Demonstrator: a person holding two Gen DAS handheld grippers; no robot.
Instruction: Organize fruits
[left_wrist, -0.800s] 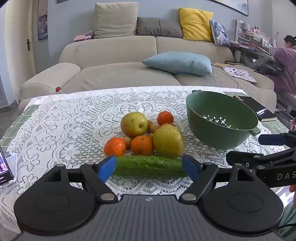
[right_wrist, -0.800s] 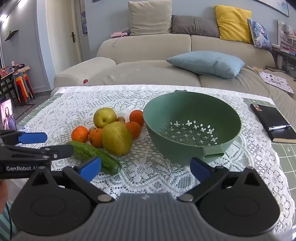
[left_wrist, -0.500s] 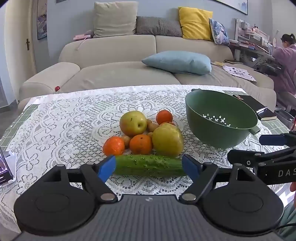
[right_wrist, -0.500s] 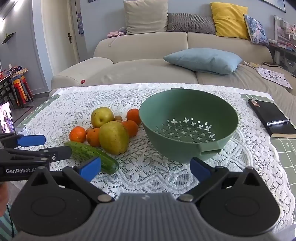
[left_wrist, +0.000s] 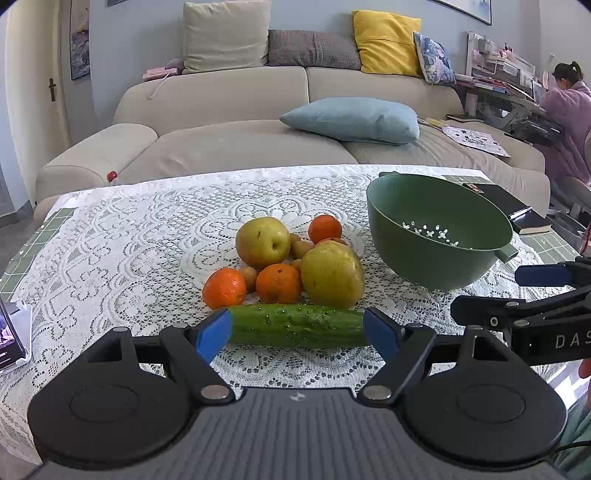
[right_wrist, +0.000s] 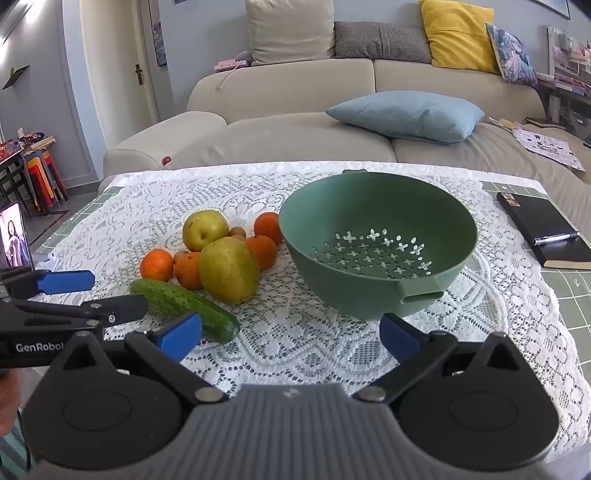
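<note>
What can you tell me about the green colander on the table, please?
The green colander is a deep, round bowl of what looks like matte plastic. Its bottom is pierced with cross-shaped and oval holes, and a small slotted handle tab juts from the near rim, with another showing at the far rim. It stands upright and empty on the lace tablecloth, right of the fruit pile. An orange sits close against its left wall; whether they touch is unclear. Neither gripper touches it.
</note>
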